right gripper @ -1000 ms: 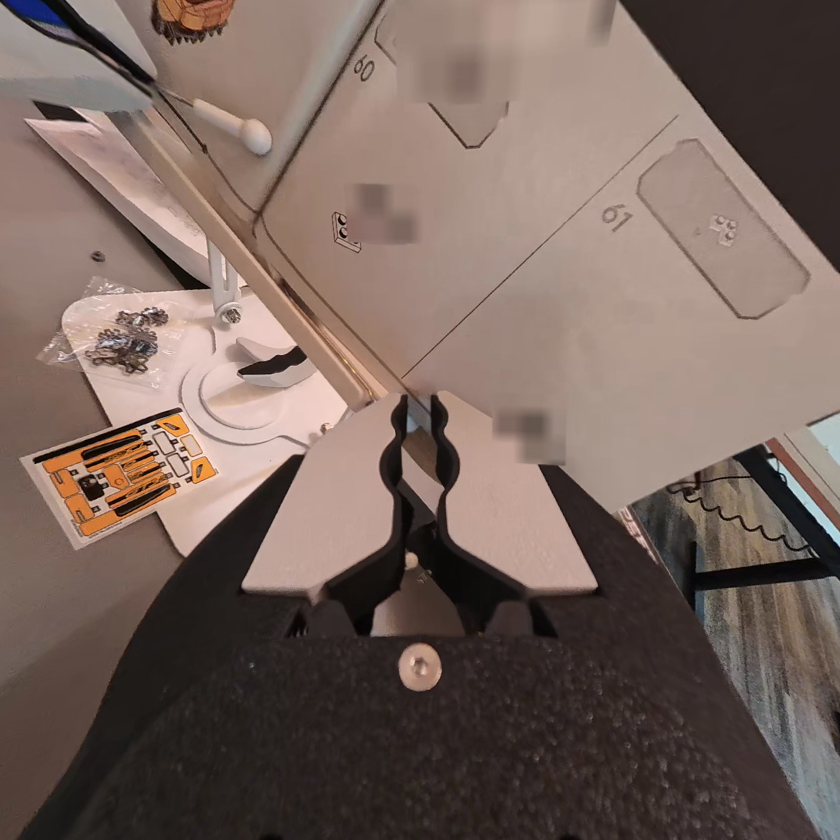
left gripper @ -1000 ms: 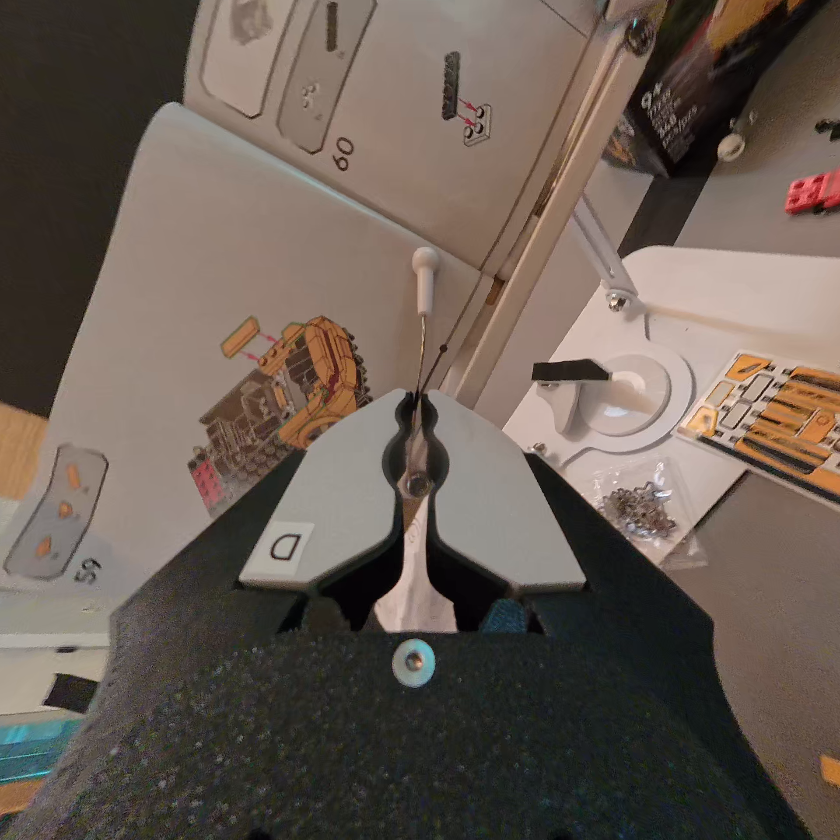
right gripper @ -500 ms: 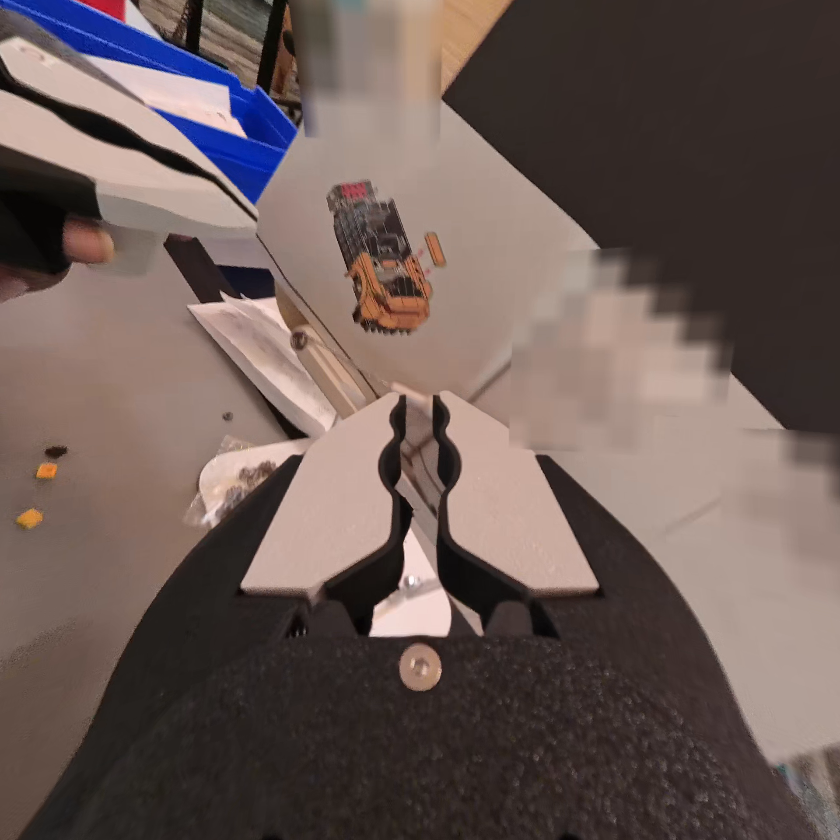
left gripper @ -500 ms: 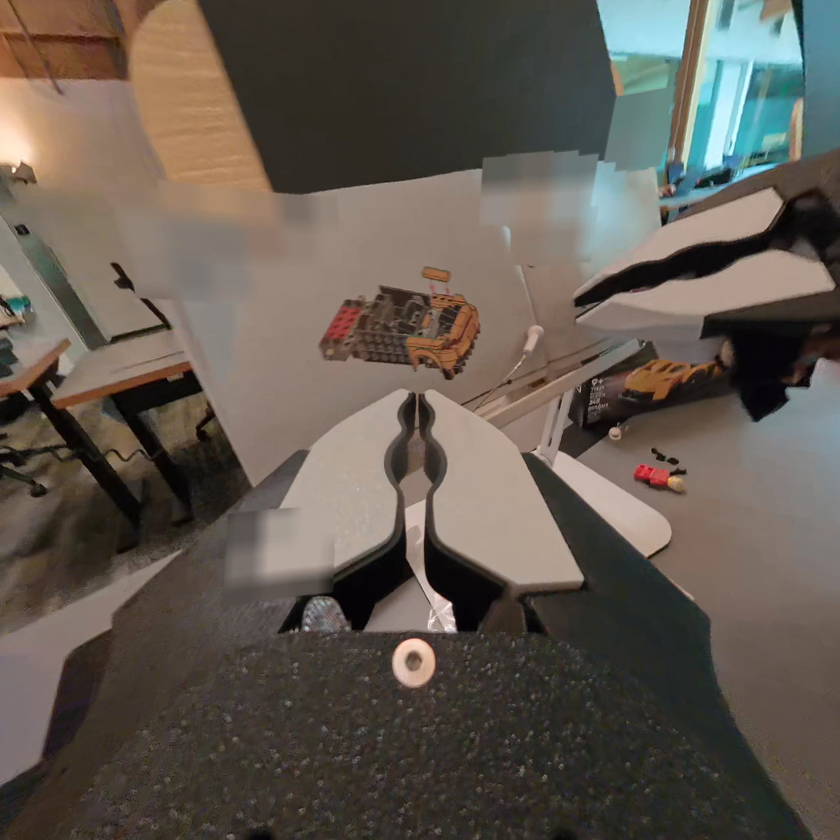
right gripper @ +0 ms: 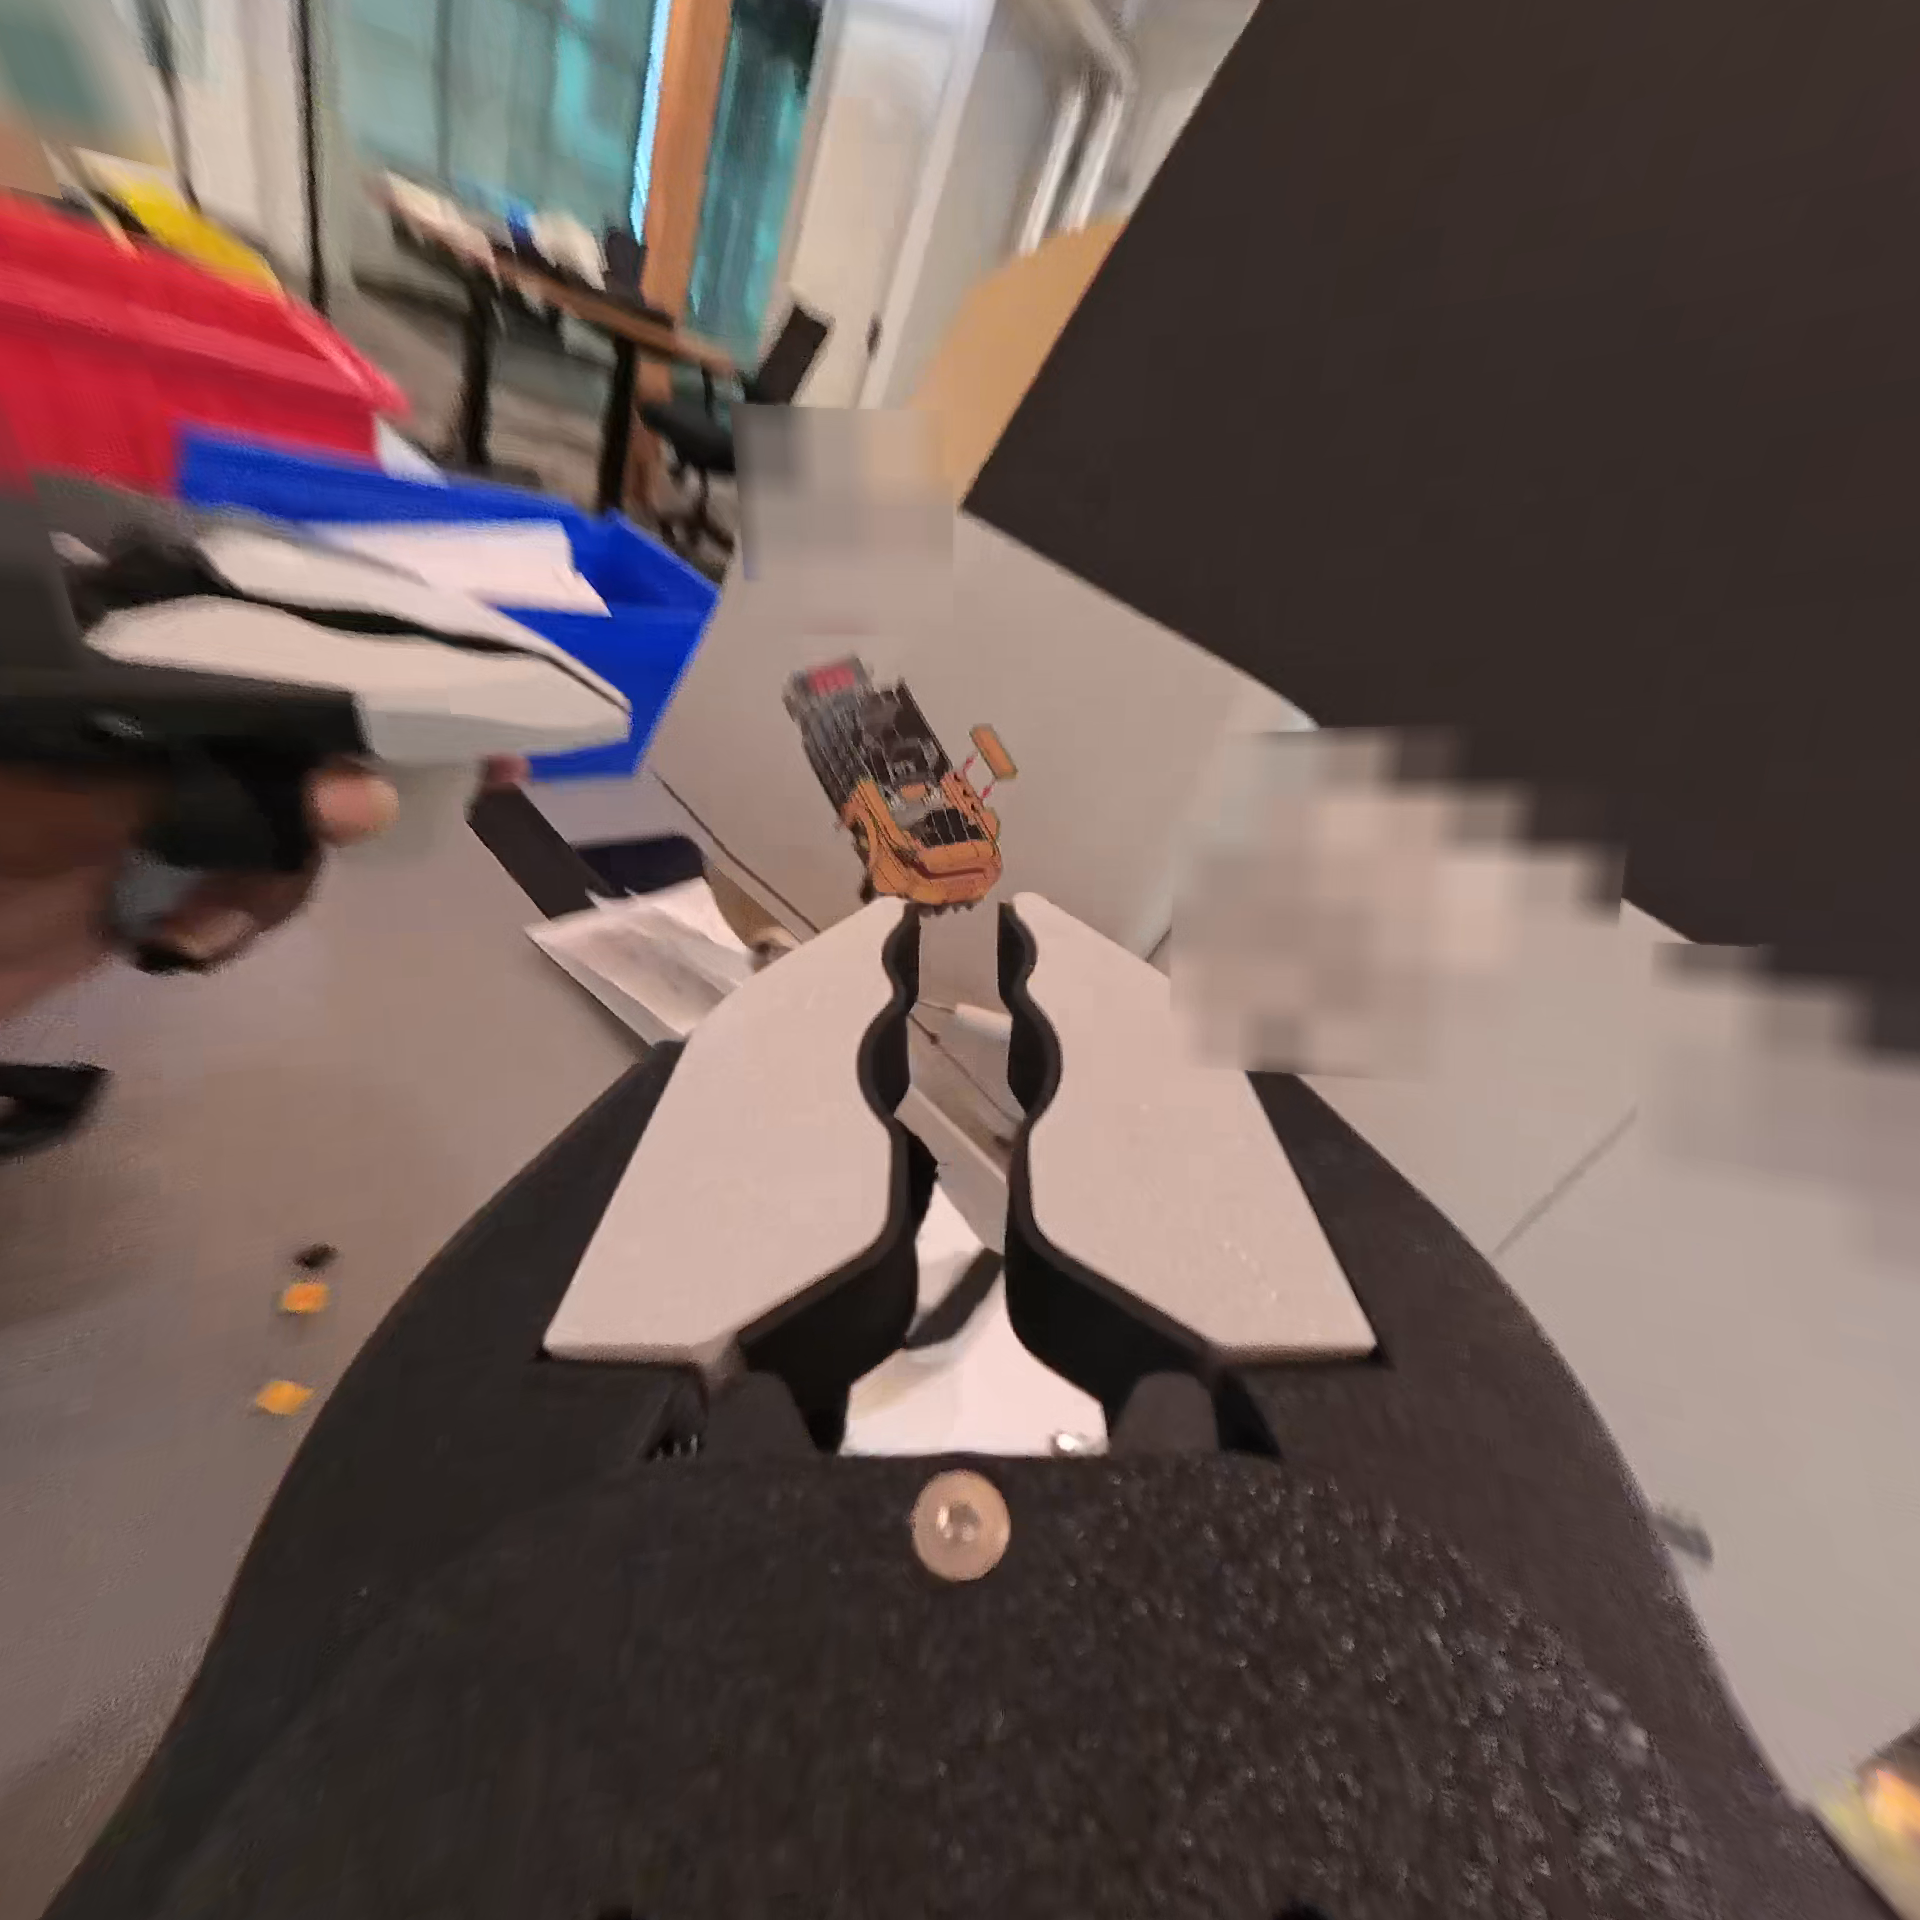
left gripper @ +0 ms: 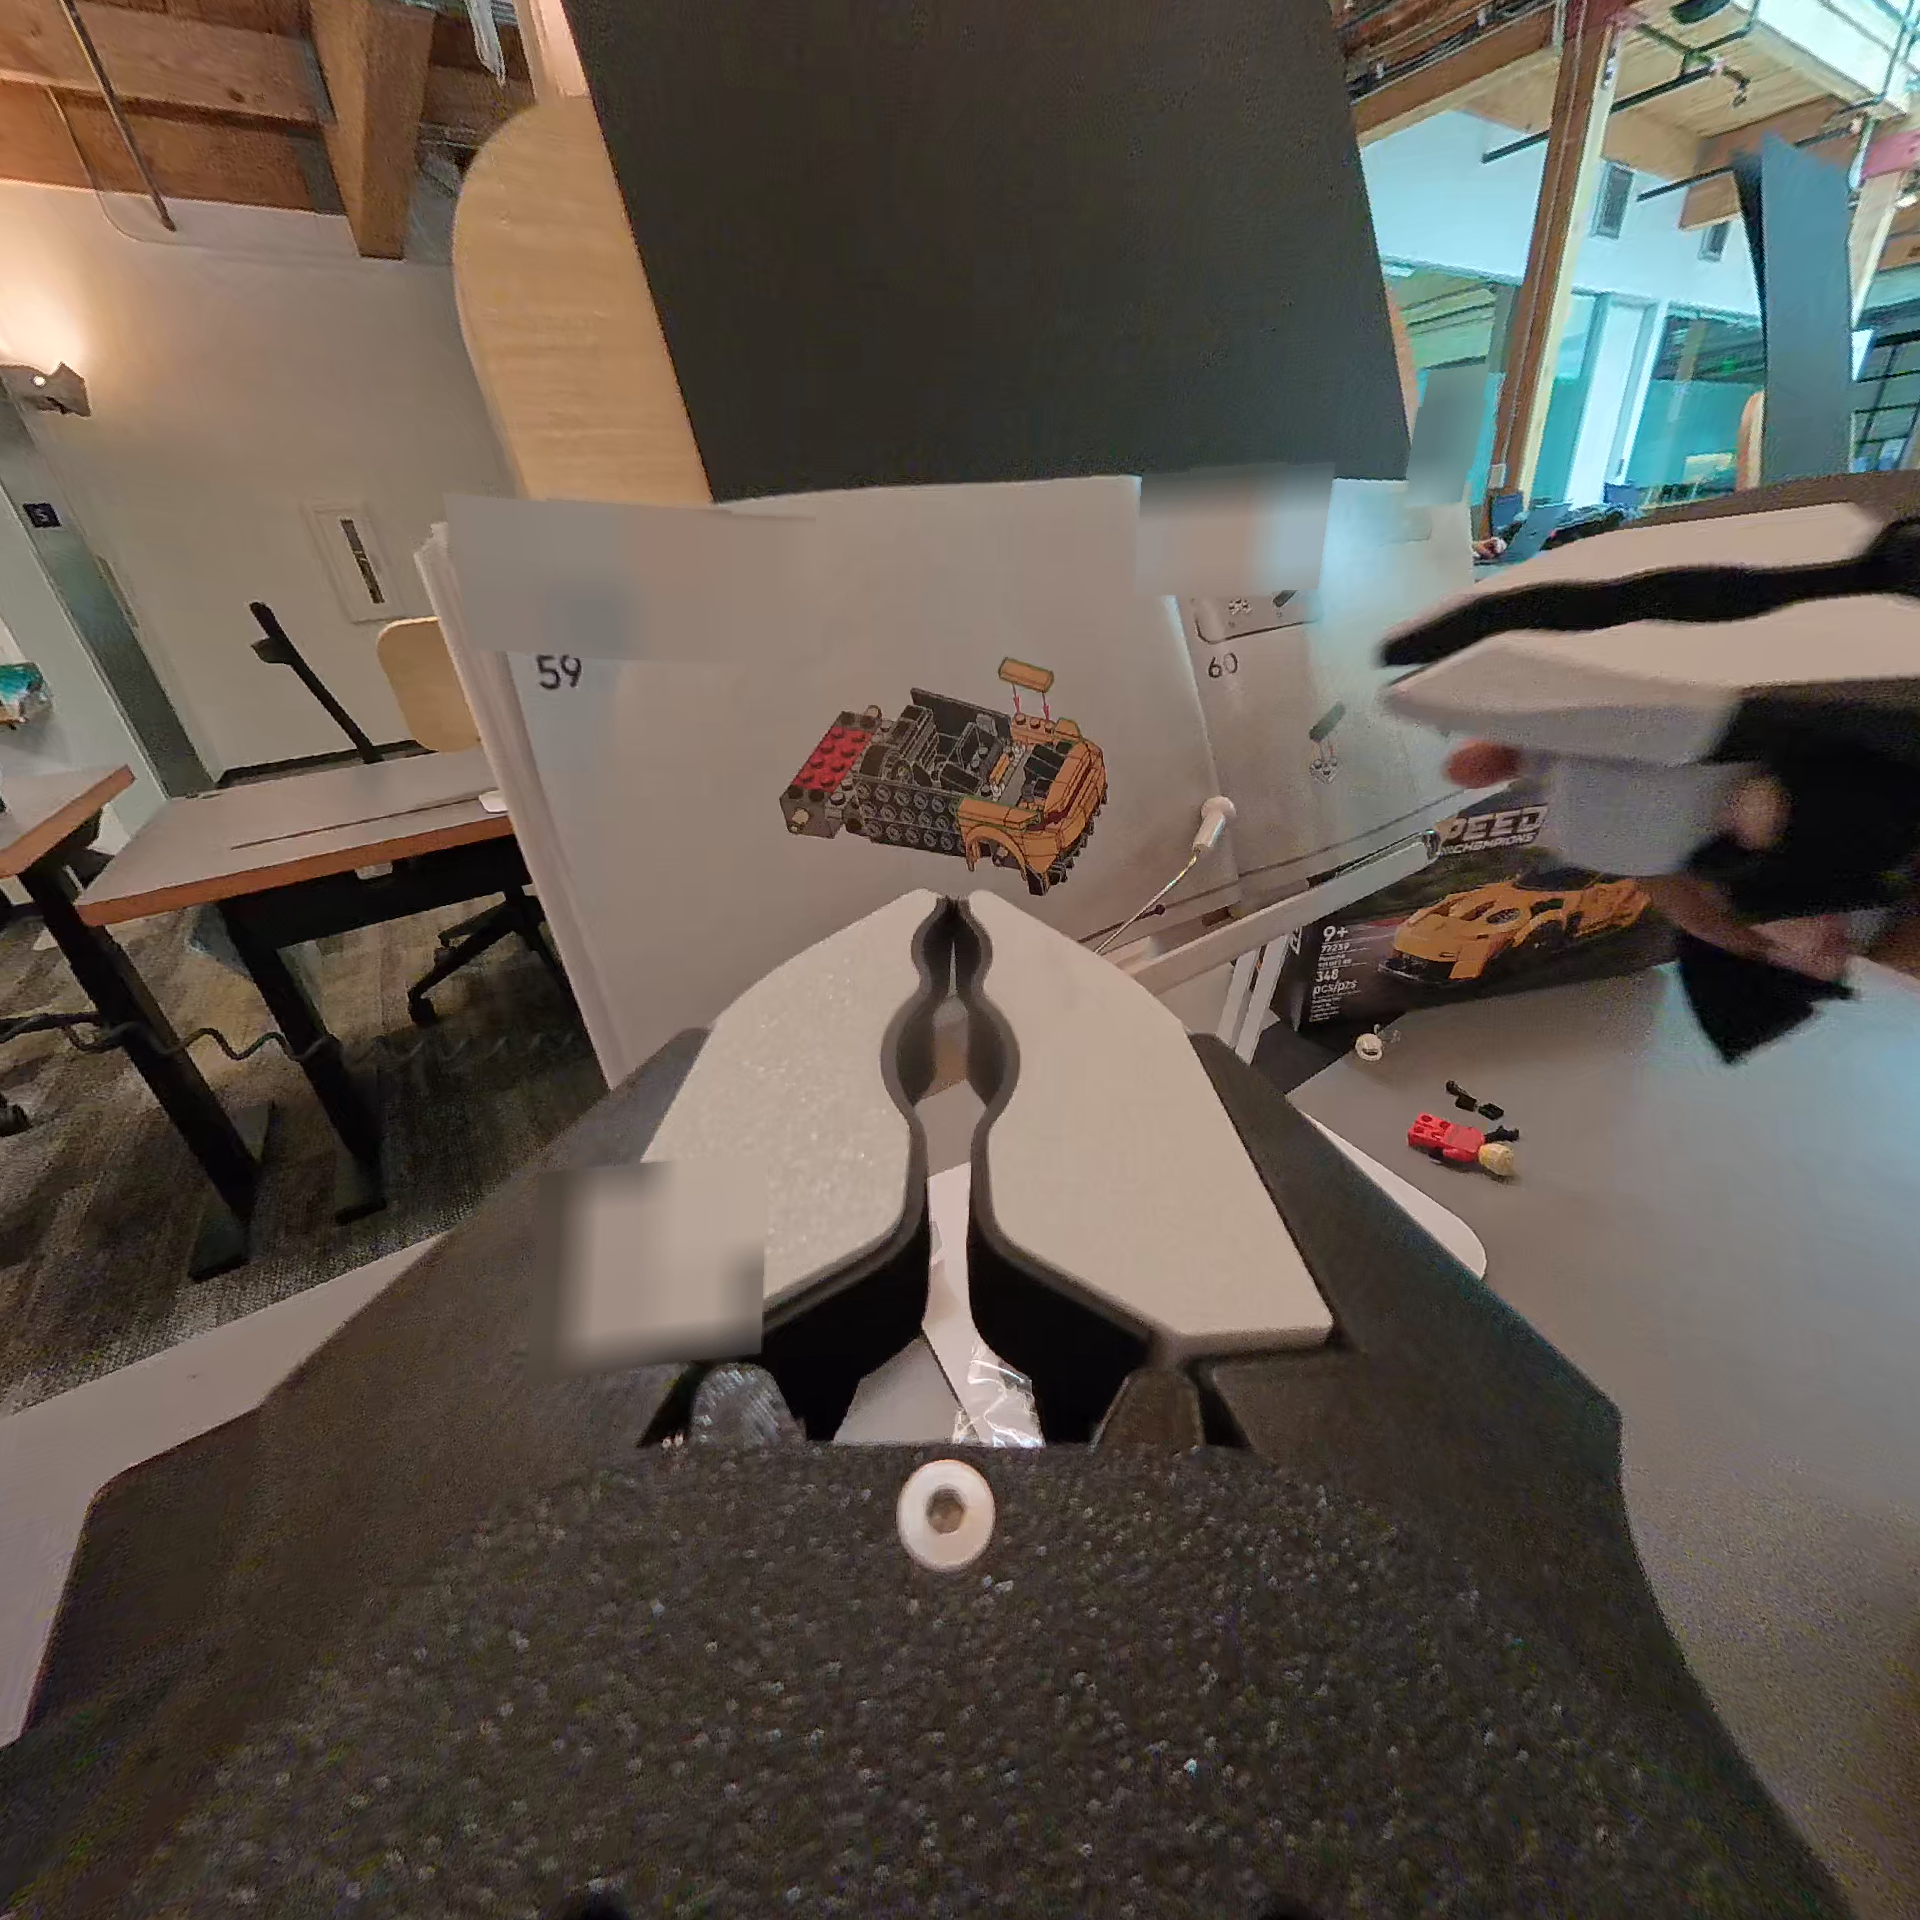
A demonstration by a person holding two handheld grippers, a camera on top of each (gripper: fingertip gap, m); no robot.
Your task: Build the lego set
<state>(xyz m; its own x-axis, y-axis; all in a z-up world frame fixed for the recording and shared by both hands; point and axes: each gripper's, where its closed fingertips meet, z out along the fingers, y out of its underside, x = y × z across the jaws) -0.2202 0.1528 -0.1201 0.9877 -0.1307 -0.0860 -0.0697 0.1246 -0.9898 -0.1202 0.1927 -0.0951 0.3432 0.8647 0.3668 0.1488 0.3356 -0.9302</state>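
Observation:
The instruction booklet (left gripper: 831, 727) stands open on a white stand, showing a page with a partly built orange and black car. It also shows in the right wrist view (right gripper: 935, 727), blurred. My left gripper (left gripper: 956, 906) is shut and empty, pointing at the lower edge of that page from a short way back. It appears at the left in the right wrist view (right gripper: 613, 712). My right gripper (right gripper: 951, 920) is empty, its jaws a narrow gap apart. It hovers at the right in the left wrist view (left gripper: 1397, 665).
The set's box (left gripper: 1455, 935) stands behind the stand on the grey table (left gripper: 1662, 1299). A red minifigure part (left gripper: 1449, 1138), small black pieces (left gripper: 1475, 1096) and a white round piece (left gripper: 1371, 1044) lie beside it. Yellow bits (right gripper: 303, 1297) lie left. Blue bin (right gripper: 634, 623) and red bin (right gripper: 156, 343) stand behind.
Both grippers have drawn back from the booklet and tilted up, so the room now shows behind it. The right gripper's jaws stand slightly wider apart.

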